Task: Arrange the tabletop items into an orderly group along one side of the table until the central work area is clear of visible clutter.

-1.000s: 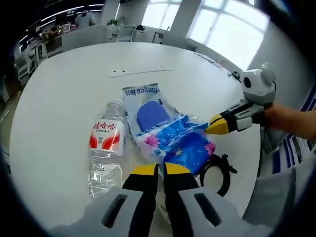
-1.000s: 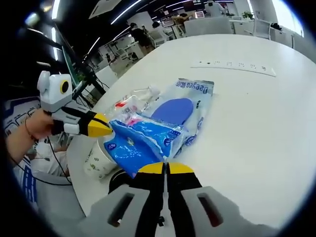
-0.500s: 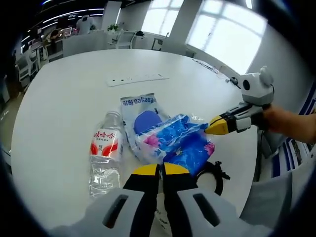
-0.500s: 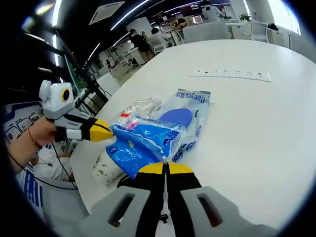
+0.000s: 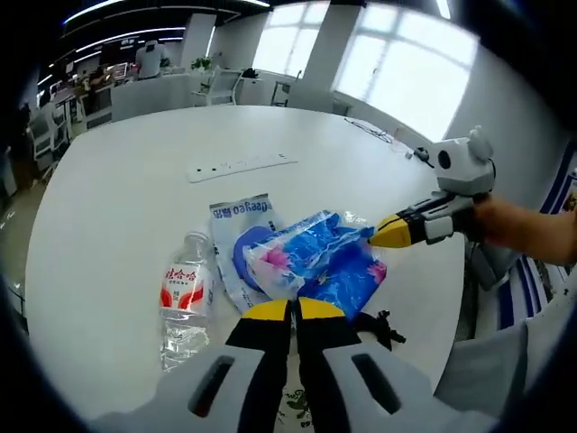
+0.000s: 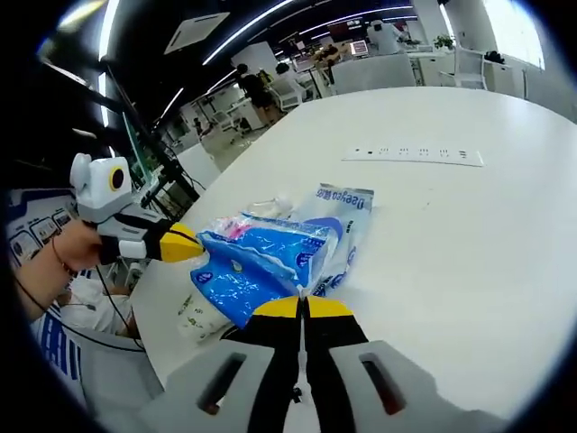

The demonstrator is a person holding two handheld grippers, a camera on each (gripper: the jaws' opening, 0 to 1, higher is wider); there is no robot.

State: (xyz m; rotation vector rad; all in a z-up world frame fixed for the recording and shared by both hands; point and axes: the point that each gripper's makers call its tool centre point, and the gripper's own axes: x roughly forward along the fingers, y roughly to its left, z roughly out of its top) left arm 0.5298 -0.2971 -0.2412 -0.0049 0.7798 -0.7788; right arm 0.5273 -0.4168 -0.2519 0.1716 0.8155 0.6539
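Compared with a second ago, the blue pack (image 5: 325, 262) sits higher off the table (image 5: 117, 180), and the bottle (image 5: 187, 293) and pouch (image 5: 242, 248) look smaller, so both cameras have risen. In the left gripper view, the left gripper (image 5: 290, 311) at 6 o'clock has its jaws closed on the pack's near edge; the right gripper (image 5: 374, 236) at 3 o'clock pinches its far edge. The bottle lies at 8 o'clock, clear, contents indiscernible. The pouch holds a blue insole. In the right gripper view, a paper cup (image 6: 194, 316) lies beneath the pack; a power strip (image 6: 410, 155) sits at 1 o'clock.
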